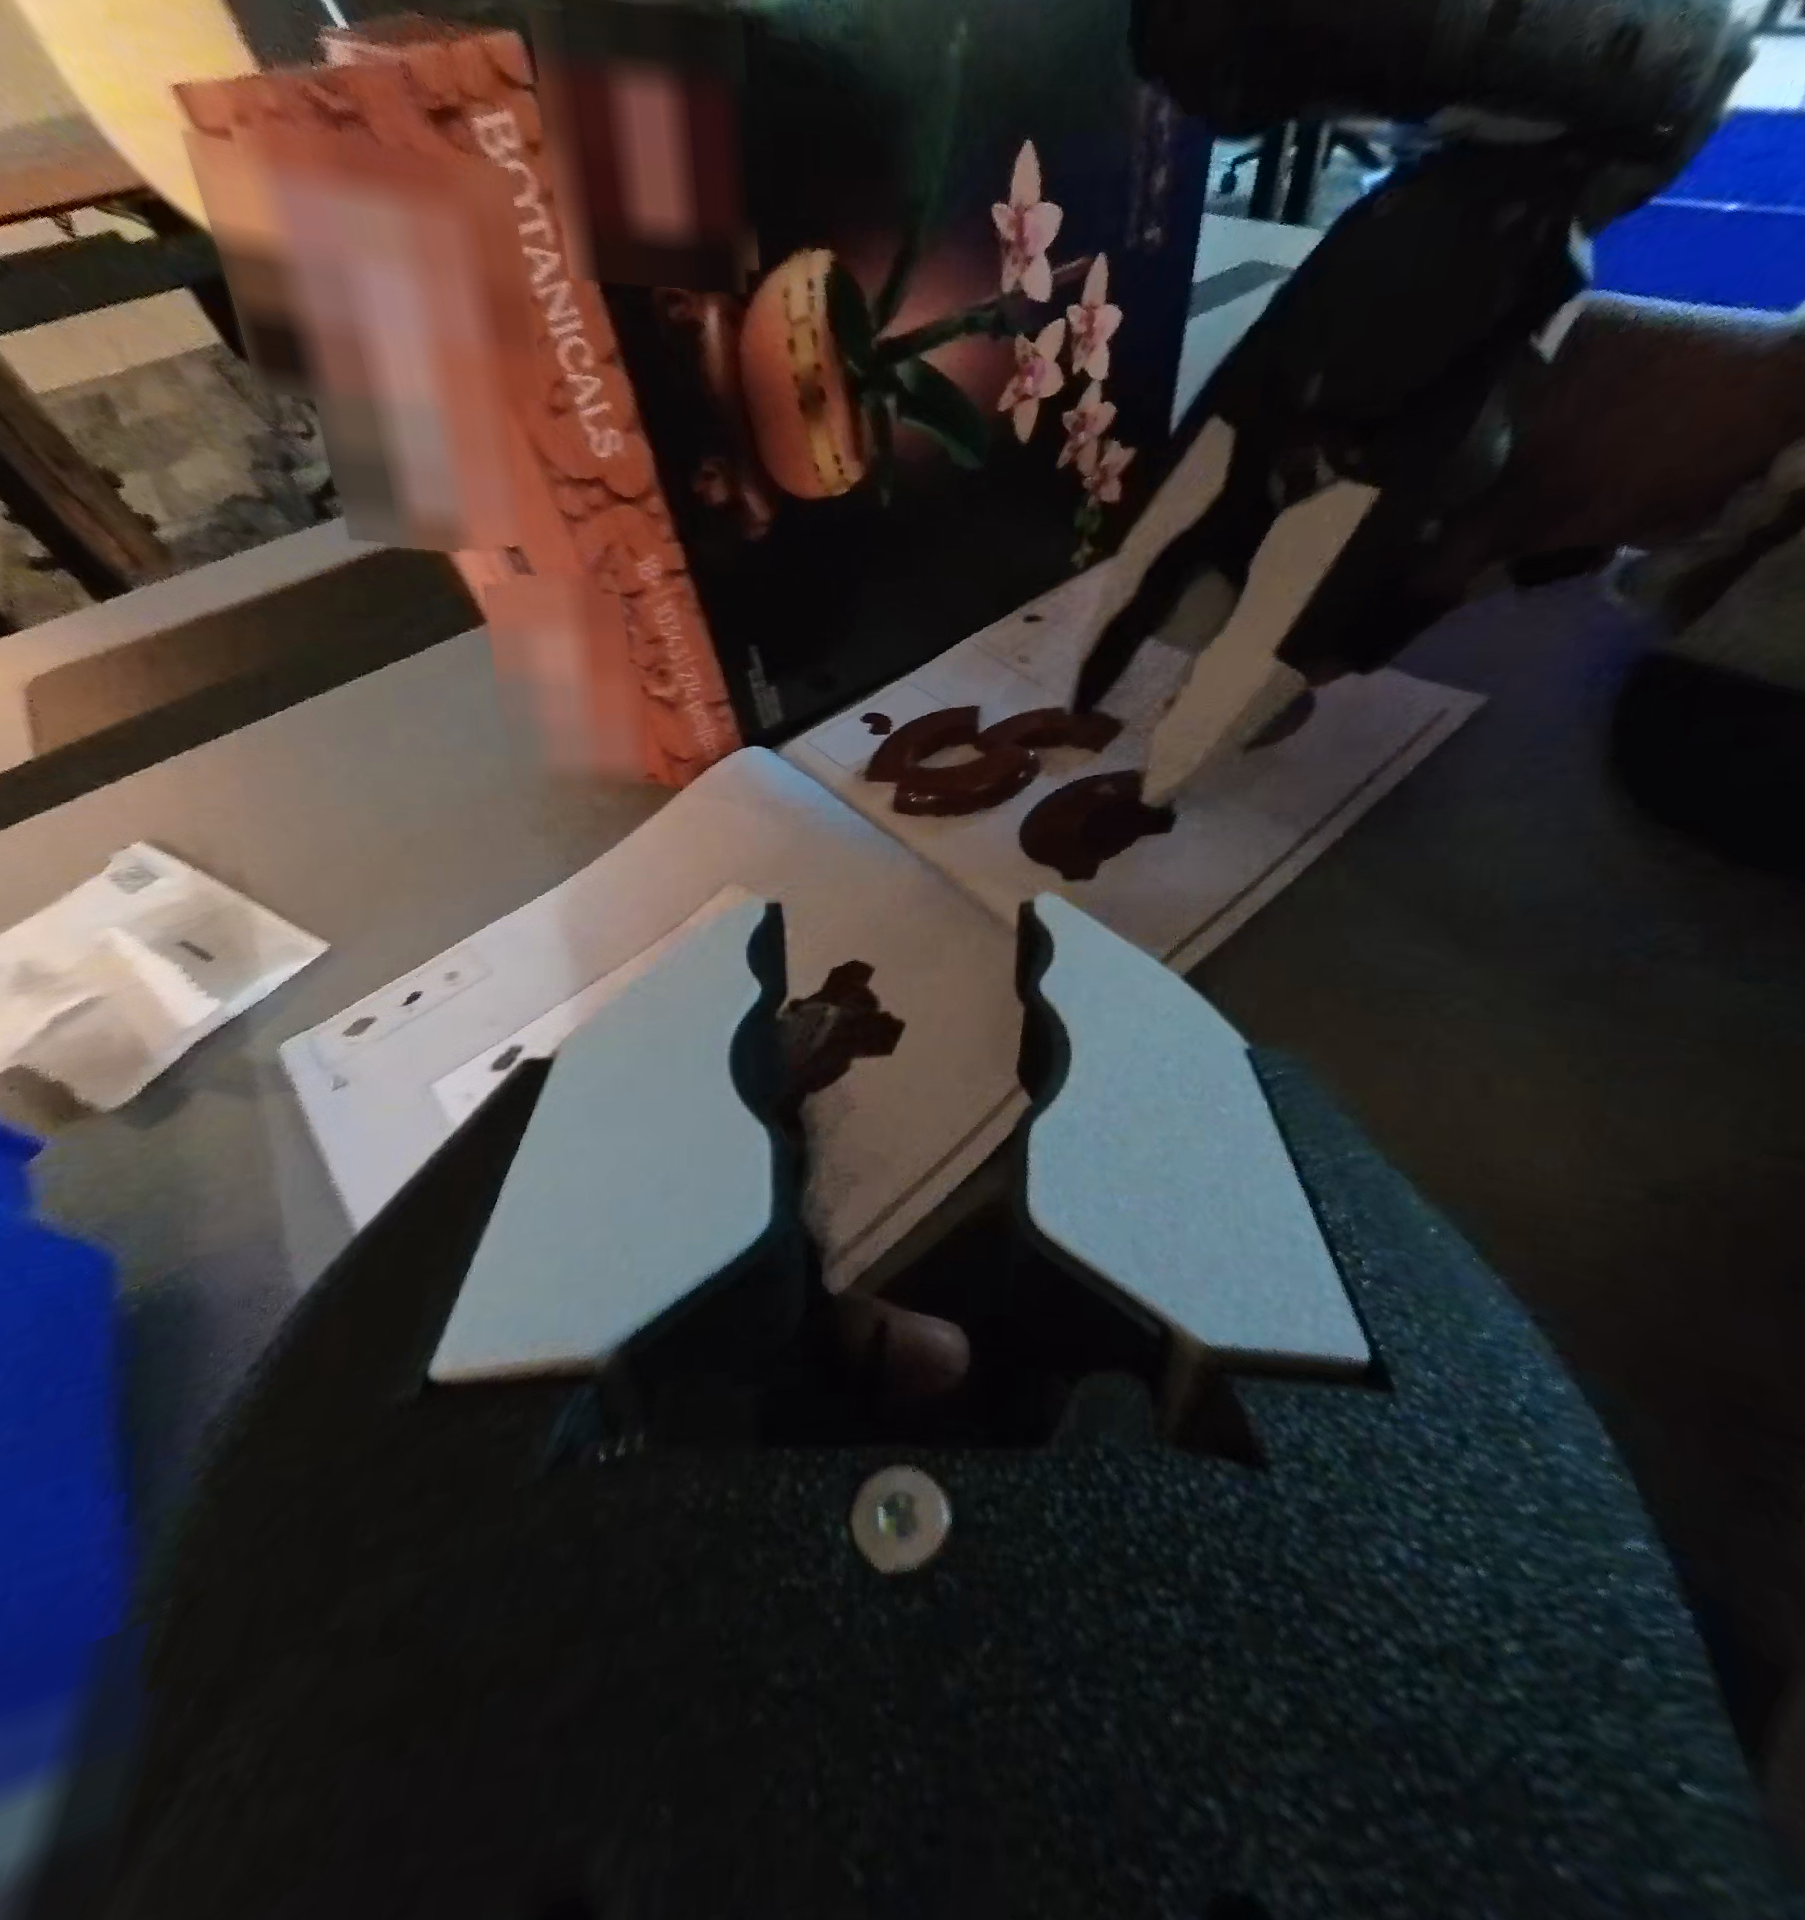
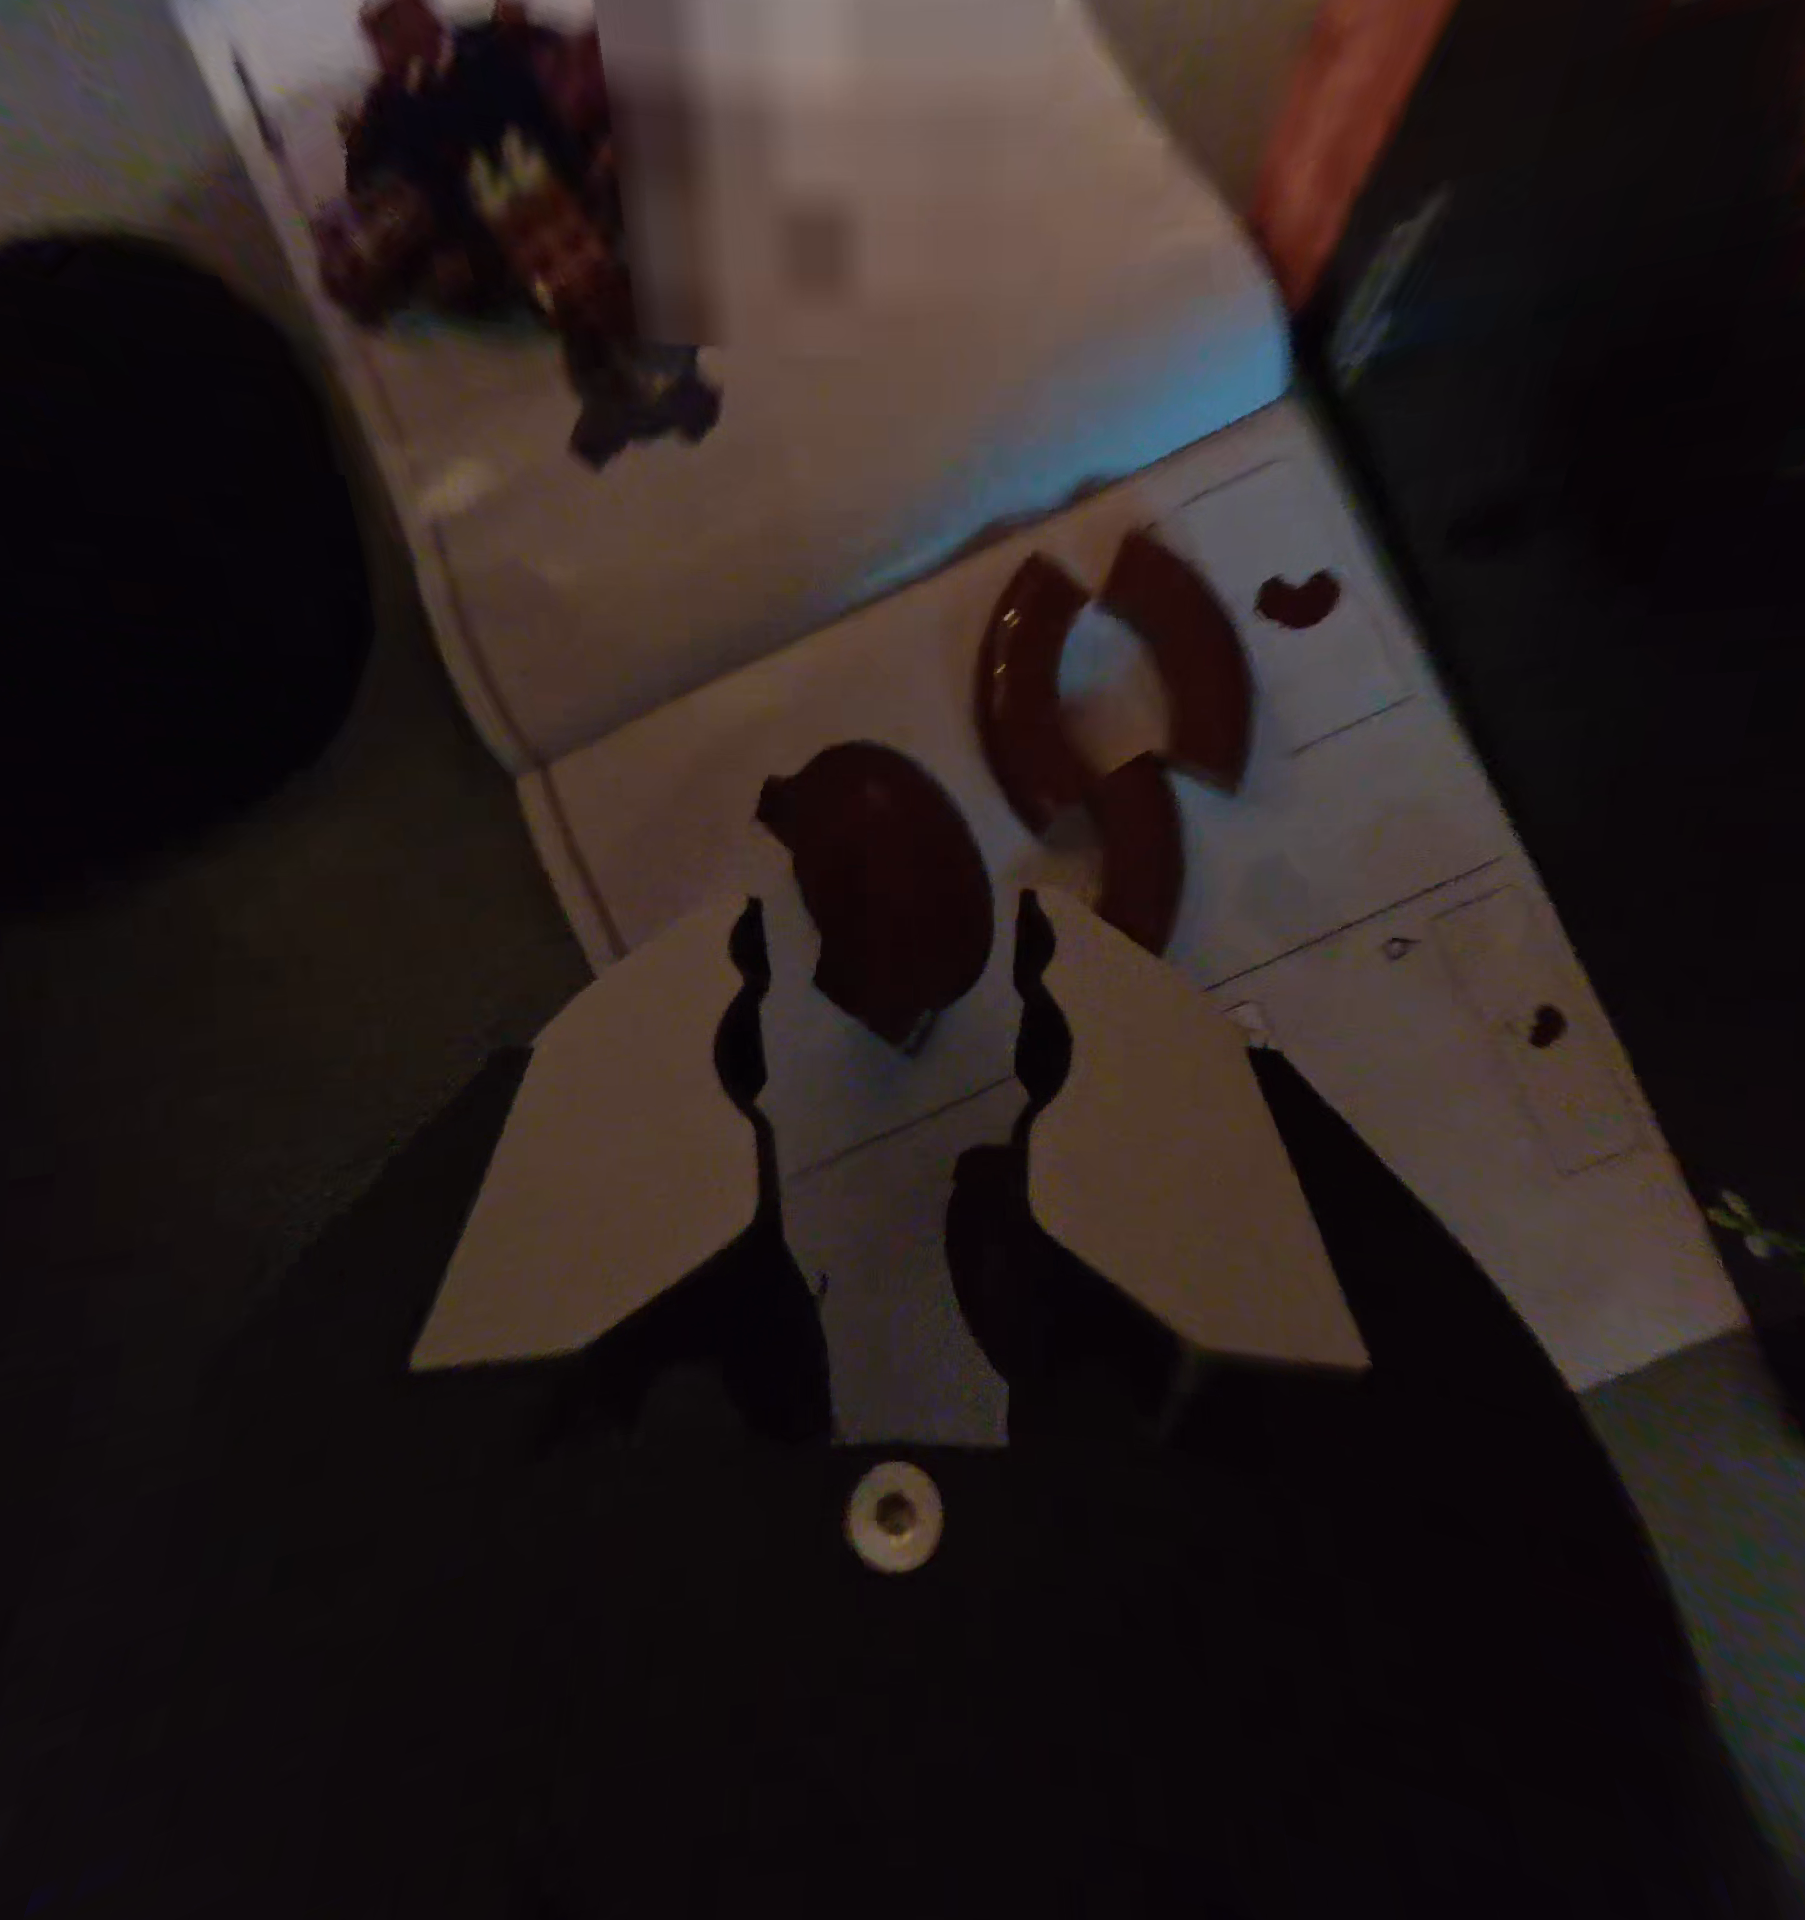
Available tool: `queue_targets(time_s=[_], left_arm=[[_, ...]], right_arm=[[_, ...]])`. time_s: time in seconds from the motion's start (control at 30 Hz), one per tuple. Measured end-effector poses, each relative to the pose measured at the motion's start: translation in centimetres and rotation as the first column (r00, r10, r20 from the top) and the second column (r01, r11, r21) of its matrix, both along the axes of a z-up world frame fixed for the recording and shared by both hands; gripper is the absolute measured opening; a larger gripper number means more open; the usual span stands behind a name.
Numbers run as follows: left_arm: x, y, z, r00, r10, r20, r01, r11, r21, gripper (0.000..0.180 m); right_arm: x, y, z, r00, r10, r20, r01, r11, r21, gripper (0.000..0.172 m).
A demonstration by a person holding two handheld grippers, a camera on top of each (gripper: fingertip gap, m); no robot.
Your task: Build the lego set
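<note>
My left gripper hangs with jaws apart over the open booklet, a dark brick cluster at 7 o'clock. My right gripper straddles, unclamped, the brown dome; arcs lie at 1 o'clock.

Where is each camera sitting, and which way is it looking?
Left wrist view: sits on the left gripper, looking forward and down over an open booklet toward a flower-picture box; its own open fingers show, with the right gripper farther off.
Right wrist view: sits on the right gripper, looking steeply down at the booklet; its own open fingers straddle a rounded brown piece without pressing on it.
Both views share the booklet, the rounded brown piece and the curved brown pieces.
</note>
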State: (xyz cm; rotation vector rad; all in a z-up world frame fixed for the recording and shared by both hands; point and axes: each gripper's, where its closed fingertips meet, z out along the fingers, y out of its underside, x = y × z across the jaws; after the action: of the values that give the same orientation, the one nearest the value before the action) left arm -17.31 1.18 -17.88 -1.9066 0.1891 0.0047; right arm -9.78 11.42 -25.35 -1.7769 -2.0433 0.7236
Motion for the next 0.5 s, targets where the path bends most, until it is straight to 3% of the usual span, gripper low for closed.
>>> queue_targets(time_s=[0.1, 0.13, 0.33, 0.5], left_arm=[[-0.4, -0.8, -0.3, 1.0, 0.021, 0.023, -0.021, 1.0, 0.005, 0.042], [-0.4, -0.9, -0.4, 0.999, 0.02, 0.033, -0.02, 1.0, 0.007, 0.042], [-0.5, -1.5, 0.0, 1.0, 0.021, -0.005, -0.021, 1.0, 0.008, 0.042], [-2.3, -3.0, -1.3, 0.995, 0.099, -0.034, -0.101, 0.99, -0.099, 0.042]], right_arm=[[0.8, 0.3, -1.4, 0.999, 0.013, 0.049, -0.019, 0.992, 0.127, 0.016], [0.4, 0.4, -1.2, 1.0, 0.009, 0.024, -0.012, 0.989, 0.144, 0.014], [-1.8, 3.2, -0.8, 0.998, -0.054, -0.02, 0.057, 0.973, 0.224, 0.011], [-2.2, 1.3, 1.1, 0.989, -0.036, -0.145, 0.055, 0.99, 0.128, 0.022]])
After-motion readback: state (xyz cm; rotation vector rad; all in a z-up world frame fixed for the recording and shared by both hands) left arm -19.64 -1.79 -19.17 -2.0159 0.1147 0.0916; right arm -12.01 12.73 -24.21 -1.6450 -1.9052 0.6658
